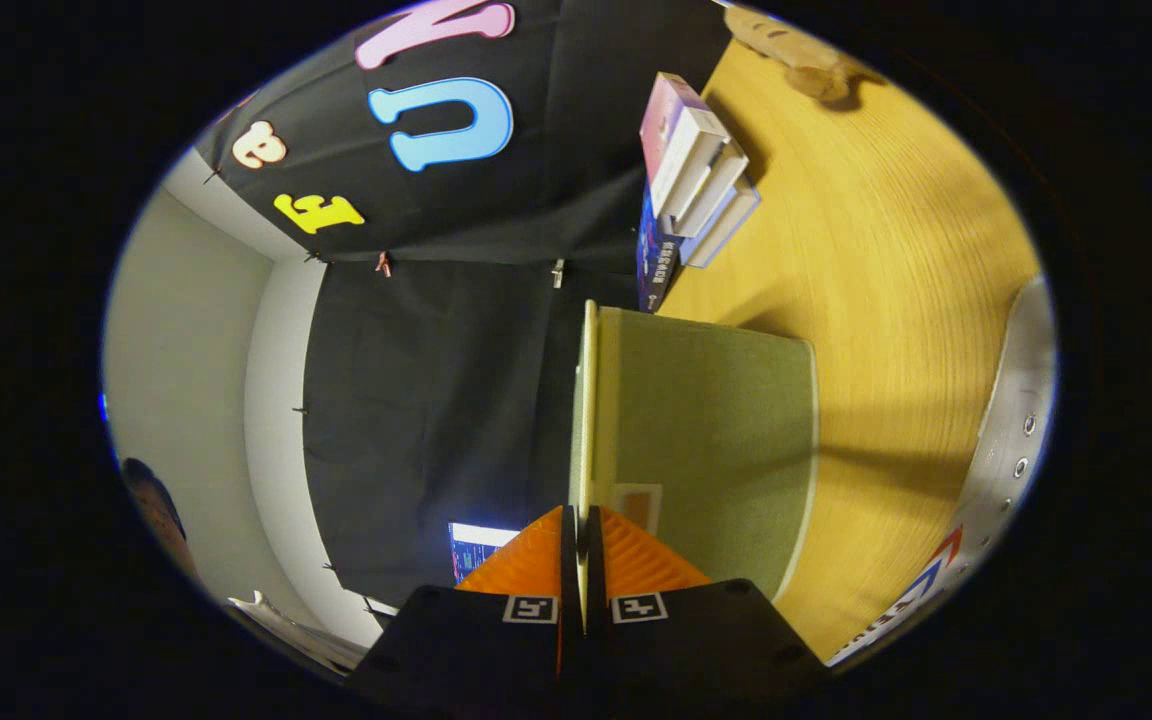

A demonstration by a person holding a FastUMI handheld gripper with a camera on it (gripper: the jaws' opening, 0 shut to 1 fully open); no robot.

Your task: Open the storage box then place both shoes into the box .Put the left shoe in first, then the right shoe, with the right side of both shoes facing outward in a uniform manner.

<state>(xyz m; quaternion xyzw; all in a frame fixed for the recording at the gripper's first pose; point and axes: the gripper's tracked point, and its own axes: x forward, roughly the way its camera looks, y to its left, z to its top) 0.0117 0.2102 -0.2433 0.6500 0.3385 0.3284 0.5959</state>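
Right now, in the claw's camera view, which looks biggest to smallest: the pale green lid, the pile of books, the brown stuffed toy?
1. Pale green lid, pinched edge-on between the claw's orange fingers; being nearest the camera inflates it.
2. Pile of books, beyond the lid on the wooden table.
3. Brown stuffed toy, farthest away and partly cut off, so its true size is unsure.

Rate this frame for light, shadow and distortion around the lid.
Gripper view: warm, even light; the lid, pinched edge-on between the gripper, throws a soft shadow on the table; fisheye bends the table grain and books; focus is fair; no strong glare.
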